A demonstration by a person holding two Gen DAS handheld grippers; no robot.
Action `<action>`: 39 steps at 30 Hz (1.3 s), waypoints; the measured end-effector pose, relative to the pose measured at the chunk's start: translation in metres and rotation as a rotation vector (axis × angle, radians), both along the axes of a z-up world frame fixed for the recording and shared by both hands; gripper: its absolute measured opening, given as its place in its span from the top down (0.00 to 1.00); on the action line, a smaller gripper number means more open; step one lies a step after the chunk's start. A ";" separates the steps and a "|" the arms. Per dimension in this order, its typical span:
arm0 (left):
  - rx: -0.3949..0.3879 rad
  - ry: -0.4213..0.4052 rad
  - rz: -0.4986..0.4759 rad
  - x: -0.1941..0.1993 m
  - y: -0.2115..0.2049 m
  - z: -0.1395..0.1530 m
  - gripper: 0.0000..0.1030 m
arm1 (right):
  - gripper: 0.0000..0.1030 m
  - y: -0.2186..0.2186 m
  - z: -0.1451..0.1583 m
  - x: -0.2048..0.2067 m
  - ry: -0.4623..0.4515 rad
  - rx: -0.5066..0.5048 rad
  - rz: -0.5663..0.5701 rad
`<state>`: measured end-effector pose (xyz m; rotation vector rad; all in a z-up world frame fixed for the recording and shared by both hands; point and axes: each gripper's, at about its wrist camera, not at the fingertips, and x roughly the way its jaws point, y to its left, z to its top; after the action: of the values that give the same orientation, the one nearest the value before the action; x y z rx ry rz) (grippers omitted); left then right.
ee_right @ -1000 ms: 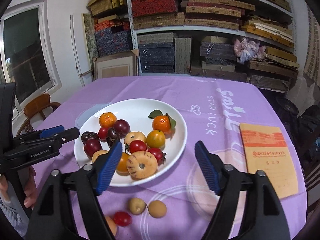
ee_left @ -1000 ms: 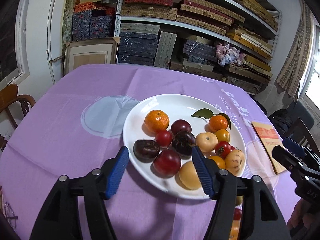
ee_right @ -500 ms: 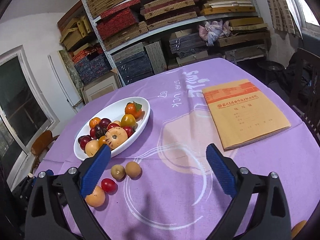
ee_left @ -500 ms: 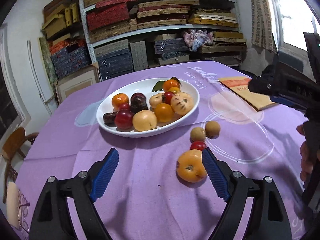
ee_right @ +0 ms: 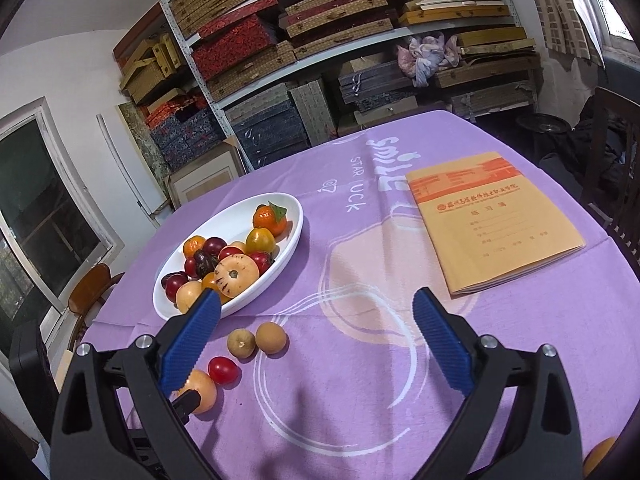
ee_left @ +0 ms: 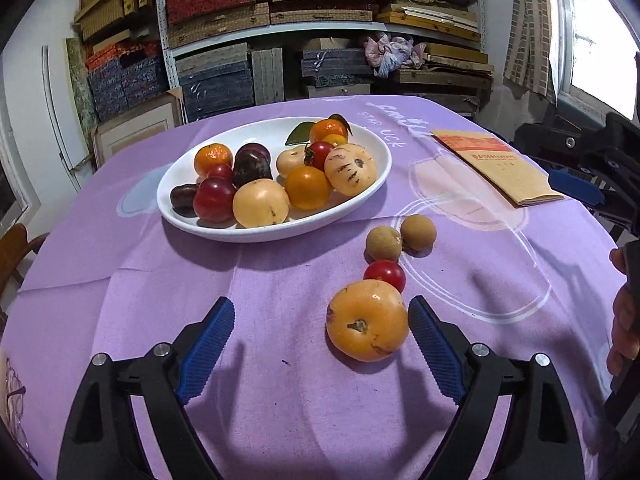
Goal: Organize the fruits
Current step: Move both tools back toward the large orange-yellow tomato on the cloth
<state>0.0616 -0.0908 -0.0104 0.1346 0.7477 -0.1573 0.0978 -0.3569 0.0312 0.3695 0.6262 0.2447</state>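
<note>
A white oval plate [ee_left: 376,184] [ee_right: 294,232] heaped with several fruits sits on the purple tablecloth. Loose on the cloth lie a large orange fruit [ee_left: 367,320] [ee_right: 202,390], a small red tomato [ee_left: 385,275] [ee_right: 223,369] and two brown round fruits [ee_left: 383,243] [ee_right: 241,343]. My left gripper [ee_left: 320,344] is open; the orange fruit lies between its fingers, close to the right finger [ee_left: 434,348]. My right gripper [ee_right: 316,344] is open and empty above bare cloth, right of the loose fruits. It also shows at the right edge of the left wrist view [ee_left: 580,188].
An orange exercise book [ee_right: 492,228] [ee_left: 496,166] lies at the table's right. Another orange fruit [ee_right: 600,454] peeks in at the bottom right edge. Shelves of boxes [ee_left: 320,20] stand behind the table, a wooden chair [ee_right: 90,292] to its left.
Both grippers have pulled back from the plate toward the table's near side. The left one has come down around the large orange fruit. Both stay open.
</note>
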 end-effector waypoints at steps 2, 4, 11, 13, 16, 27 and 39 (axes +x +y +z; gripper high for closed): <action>0.020 -0.004 0.008 -0.003 0.002 0.000 0.11 | 0.08 0.000 0.000 0.000 0.004 0.004 -0.004; 0.038 -0.012 0.013 -0.006 0.008 0.002 0.11 | 0.08 0.000 0.000 0.000 0.007 0.006 -0.005; -0.012 -0.004 0.076 -0.007 0.045 0.011 0.11 | 0.08 0.002 -0.002 0.000 0.005 -0.004 0.004; -0.026 0.005 0.055 -0.006 0.040 0.013 0.11 | 0.08 0.003 -0.003 0.001 0.007 -0.009 0.005; 0.008 -0.016 0.003 -0.011 0.022 0.014 0.11 | 0.08 0.003 -0.006 0.003 0.016 -0.009 0.000; 0.003 0.049 -0.100 -0.005 -0.007 -0.003 0.11 | 0.08 0.004 -0.008 0.005 0.019 -0.015 0.005; 0.008 0.111 -0.175 -0.024 -0.007 -0.014 0.12 | 0.08 0.004 -0.009 0.004 0.024 -0.011 0.004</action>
<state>0.0374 -0.0974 -0.0242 0.2006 0.8469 -0.3306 0.1023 -0.3531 0.0223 0.3609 0.6514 0.2408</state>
